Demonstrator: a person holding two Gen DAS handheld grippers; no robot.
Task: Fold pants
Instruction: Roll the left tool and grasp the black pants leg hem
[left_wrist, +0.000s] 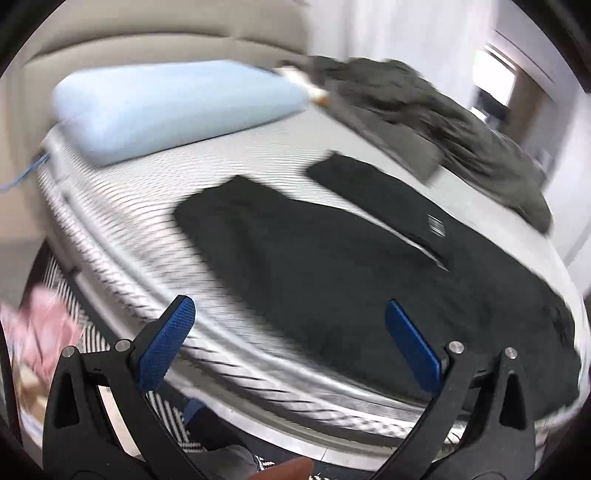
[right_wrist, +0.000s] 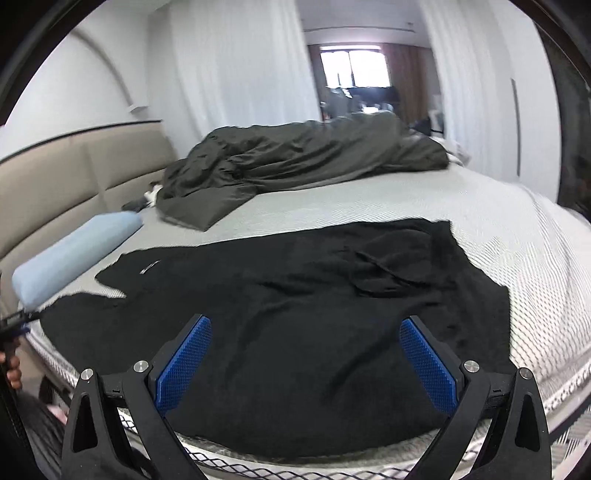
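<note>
Hovering claws (left_wrist: 290, 325) (right_wrist: 306, 345) agape above pants (right_wrist: 280, 314)

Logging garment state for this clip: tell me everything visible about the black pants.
The pants are black, of a soft, matte, fleece-like fabric, spread flat and unfolded on the mattress near its front edge. The two legs split toward the blue pillow; one carries a small white label. Light wrinkles and a loose fold show mid-garment. Both the left gripper and right gripper hover open above, touching nothing.
</note>
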